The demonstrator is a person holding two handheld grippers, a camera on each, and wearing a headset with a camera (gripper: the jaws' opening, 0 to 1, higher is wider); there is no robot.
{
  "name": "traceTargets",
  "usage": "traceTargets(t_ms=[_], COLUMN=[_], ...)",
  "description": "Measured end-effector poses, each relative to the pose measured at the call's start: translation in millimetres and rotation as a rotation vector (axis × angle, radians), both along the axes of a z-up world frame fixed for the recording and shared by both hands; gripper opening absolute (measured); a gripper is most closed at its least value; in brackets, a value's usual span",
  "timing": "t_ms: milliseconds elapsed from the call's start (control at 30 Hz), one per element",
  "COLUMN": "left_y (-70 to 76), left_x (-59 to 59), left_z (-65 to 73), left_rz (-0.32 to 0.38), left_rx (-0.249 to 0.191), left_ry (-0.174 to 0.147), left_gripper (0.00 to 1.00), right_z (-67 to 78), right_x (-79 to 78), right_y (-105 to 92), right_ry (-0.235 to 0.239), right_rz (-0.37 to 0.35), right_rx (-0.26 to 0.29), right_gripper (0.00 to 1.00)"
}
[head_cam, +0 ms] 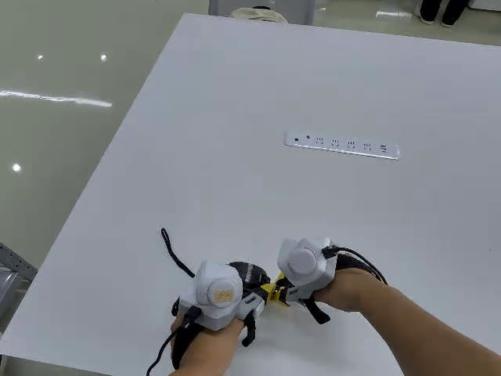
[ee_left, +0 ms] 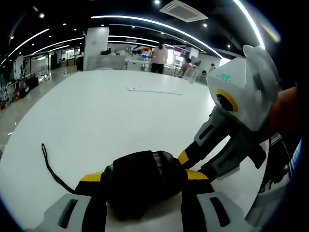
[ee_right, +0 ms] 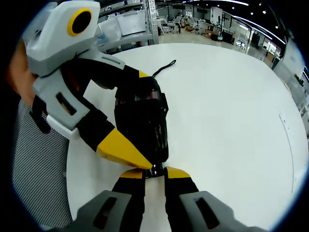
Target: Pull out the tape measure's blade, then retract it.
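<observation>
Tape measure (ee_right: 142, 116) with a rounded black case of matte, ribbed plastic and a thin red line near its top lies on the near edge of the smooth white tabletop (head_cam: 235, 117), close in front of the person. The left gripper (ee_left: 145, 179) holds it across the body: its black fingers (ee_left: 192, 193), capped with yellow wedge-shaped tips, press against the case from both sides. Seen from that gripper, the case bulges up between them and hides its own front.

The right gripper (ee_right: 154, 172) meets the case at its mouth. Its two yellow-tipped fingers (ee_right: 133, 186) are drawn almost together, nipping a small dark metal blade hook (ee_right: 154, 168) right at the case. That piece is tiny and half covered by the tips, so its shape is hard to make out. No length of blade can be seen between hook and case.

A thin black wrist strap (head_cam: 174, 254) trails from the case in a loose curve across the tabletop, away from the person. Farther off, well apart from the grippers, a flat white power strip (head_cam: 342, 146) lies on the tabletop. Its sockets are too small to make out clearly.

In the head view the white, glossy gripper housings cover most of the tape measure, leaving a sliver of black and a bit of yellow between them.
</observation>
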State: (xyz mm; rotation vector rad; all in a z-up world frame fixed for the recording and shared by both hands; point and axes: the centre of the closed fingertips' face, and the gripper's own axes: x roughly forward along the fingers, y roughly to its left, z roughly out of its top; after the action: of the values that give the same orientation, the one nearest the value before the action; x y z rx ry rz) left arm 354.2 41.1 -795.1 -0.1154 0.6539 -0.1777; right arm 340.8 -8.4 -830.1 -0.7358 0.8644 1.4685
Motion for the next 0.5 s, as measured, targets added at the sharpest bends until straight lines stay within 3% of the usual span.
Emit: traceTargets(t_ms=[233, 500], left_y=[-0.4, -0.7], left_x=[-0.2, -0.3], left_z=[0.5, 0.5], left_rz=[-0.005, -0.009], left_rx=[-0.006, -0.005], left_ry=[-0.003, -0.003], left_gripper=[0.59, 0.59], right_z=[1.2, 2.7], right_x=[-2.5, -0.6], right_y=[1.1, 2.3], right_ry=[-0.004, -0.02], right_rz=[0.013, 0.022], right_rx=[0.066, 0.063], right_gripper=[0.15, 0.22])
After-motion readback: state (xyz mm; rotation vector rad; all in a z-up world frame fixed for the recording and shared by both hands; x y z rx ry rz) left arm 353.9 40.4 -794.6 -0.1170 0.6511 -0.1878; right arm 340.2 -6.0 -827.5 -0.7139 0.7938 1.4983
